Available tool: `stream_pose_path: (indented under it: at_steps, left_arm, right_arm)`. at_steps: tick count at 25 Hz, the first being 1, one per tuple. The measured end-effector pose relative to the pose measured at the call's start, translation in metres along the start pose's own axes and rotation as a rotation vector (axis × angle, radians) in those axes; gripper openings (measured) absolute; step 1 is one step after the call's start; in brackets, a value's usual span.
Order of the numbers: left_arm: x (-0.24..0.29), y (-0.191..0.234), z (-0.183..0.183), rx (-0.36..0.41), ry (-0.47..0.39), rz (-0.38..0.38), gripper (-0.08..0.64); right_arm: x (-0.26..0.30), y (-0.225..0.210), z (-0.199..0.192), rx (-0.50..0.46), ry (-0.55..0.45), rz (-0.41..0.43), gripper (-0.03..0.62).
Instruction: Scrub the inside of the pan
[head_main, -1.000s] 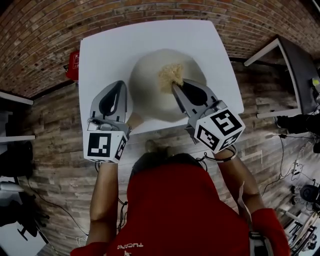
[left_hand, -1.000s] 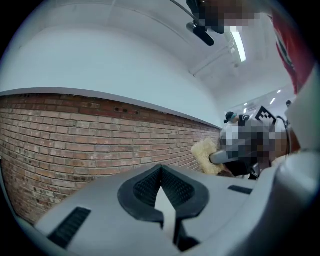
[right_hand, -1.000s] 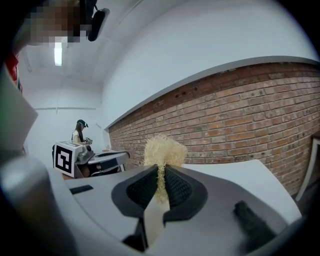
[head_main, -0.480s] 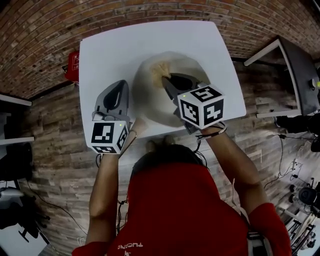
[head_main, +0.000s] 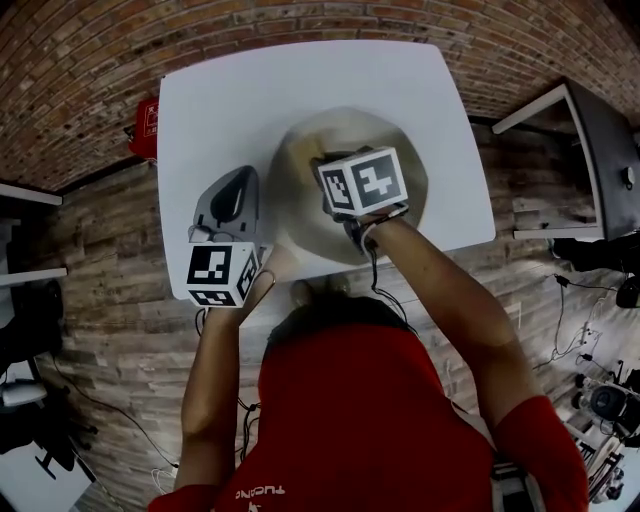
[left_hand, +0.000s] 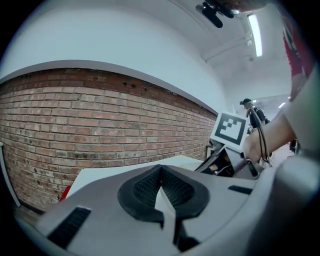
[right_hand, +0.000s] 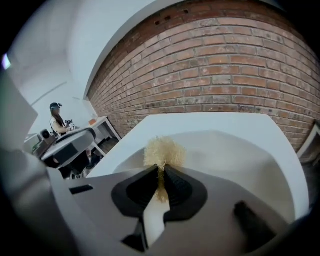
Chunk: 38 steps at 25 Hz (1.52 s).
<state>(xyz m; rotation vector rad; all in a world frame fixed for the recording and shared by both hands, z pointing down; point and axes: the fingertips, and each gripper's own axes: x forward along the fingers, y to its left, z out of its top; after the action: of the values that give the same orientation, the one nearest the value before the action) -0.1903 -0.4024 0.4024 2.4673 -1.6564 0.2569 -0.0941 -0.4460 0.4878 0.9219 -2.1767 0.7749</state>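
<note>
— Where's our scrubber (right_hand: 164, 151)?
— Pinched in our right hand-held gripper (right_hand: 161, 169), inside the pan (head_main: 300, 200) beneath it on the tabletop (head_main: 220, 110).
— And our left hand-held gripper (left_hand: 160, 169)?
— Pressed together, empty, just beside the pan.

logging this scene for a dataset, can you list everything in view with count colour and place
table: 1, white, centre of the head view, near the brick wall
pan: 1, cream, on the table's near half
scrubber: 1, tan and fibrous, pinched in the right claw over the pan
red object: 1, red, by the table's left edge; too small to identify
side desk: 1, dark top with a white frame, right of the head view
brick wall: 1, reddish brown, behind the table
background person: 1, far left of the right gripper view
left claw: 1, grey, shut and empty, left of the pan
right claw: 1, grey, shut on the scrubber
shirt: 1, red, on the wearer
</note>
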Motion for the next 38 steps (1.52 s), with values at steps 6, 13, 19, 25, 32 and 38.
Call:
stream_pose_path:
  at_steps: [6,13,19,25,32,38]
  left_arm:
    - [0.006,0.002,-0.007,-0.010,0.016,-0.010,0.012]
    - [0.009,0.008,-0.007,-0.031,0.014,-0.014,0.012]
    - [0.008,0.015,-0.007,-0.031,0.014,-0.007,0.012]
    - [0.005,0.014,-0.005,-0.034,0.010,-0.003,0.012]
    - [0.002,0.011,-0.009,-0.041,0.012,-0.005,0.012]
    - [-0.002,0.013,-0.011,-0.050,0.011,-0.002,0.012]
  right_arm:
    - [0.019,-0.025,-0.017,0.029,0.081,-0.050,0.050]
    - [-0.013,-0.075,-0.028,0.094,0.128,-0.148,0.049]
    - [-0.032,-0.097,-0.035,0.131,0.151,-0.185,0.049]
    - [-0.035,-0.045,-0.029,0.097,0.129,-0.070,0.051]
    - [-0.008,0.034,-0.043,0.041,0.185,0.075,0.051]
    - [-0.017,0.017,-0.054,0.055,0.204,0.043,0.051]
